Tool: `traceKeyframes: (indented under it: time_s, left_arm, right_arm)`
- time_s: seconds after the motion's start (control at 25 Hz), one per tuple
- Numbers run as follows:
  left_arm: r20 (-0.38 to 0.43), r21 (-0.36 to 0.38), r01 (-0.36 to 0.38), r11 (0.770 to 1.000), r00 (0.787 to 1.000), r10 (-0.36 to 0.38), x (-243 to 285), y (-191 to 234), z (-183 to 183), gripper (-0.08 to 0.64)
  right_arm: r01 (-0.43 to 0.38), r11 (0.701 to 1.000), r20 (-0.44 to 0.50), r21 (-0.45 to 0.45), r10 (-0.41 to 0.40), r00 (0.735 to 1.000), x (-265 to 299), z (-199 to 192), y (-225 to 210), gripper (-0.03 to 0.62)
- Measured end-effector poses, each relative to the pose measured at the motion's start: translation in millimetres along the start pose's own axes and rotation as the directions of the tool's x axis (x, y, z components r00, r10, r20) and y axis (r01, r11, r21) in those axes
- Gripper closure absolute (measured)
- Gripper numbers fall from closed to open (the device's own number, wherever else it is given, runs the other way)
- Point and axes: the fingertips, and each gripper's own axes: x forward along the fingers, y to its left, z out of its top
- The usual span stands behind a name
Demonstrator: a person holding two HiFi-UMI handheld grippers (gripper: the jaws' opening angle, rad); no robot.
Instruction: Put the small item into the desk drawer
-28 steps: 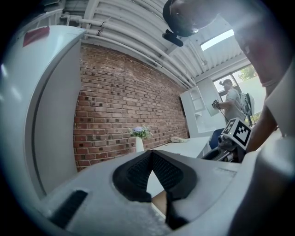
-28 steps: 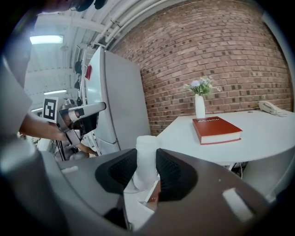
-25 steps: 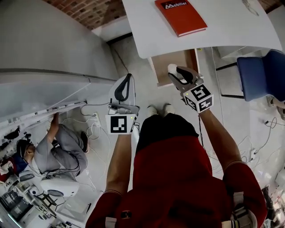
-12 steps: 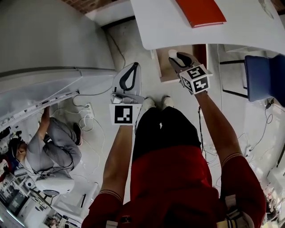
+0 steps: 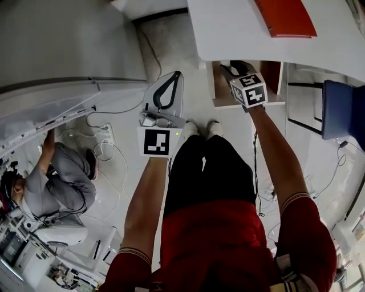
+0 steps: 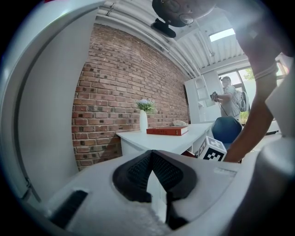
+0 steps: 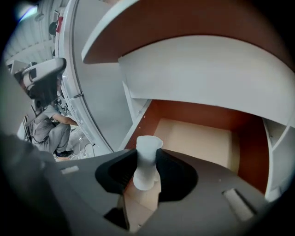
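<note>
Risk first: small white vase (image 7: pixel 146 162) hangs over the near left corner of the open drawer (image 7: pixel 198 138), not its middle, so if you release here it may clip the front rim and go to the floor. Narrow base too, so a drop from height likely topples it. Right gripper (image 5: pixel 234 71) is partly open, pads clamped on the vase's waist. Left gripper (image 6: pixel 151 171) is closed, empty, well left of the drawer

You are working in an office-style lab space, as shown by a white desk (image 5: pixel 239 28) carrying a red book (image 5: pixel 285 17), a blue chair (image 5: pixel 342 114), an exposed brick wall (image 6: pixel 124 92), loose cables (image 5: pixel 105 148) across the floor, and a person (image 5: pixel 57 182) crouched beside equipment.
</note>
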Motion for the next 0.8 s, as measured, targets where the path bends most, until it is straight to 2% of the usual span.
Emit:
traceKeyframes:
  time_s: [0.44, 0.8]
  left_arm:
    - [-0.016, 0.002, -0.017, 1.000, 1.000, 0.017, -4.5, 16.7, -15.6, 0.554]
    - [-0.031, -0.006, -0.024, 1.000, 0.999, 0.024, -5.1, 17.5, -24.9, 0.554]
  right_arm:
    - [0.032, 0.999, -0.093, -0.015, -0.034, 0.995, 53.7, -17.4, -18.7, 0.449]
    - [0.040, 0.999, -0.144, -0.002, -0.040, 0.989, 72.9, -35.5, -26.0, 0.437]
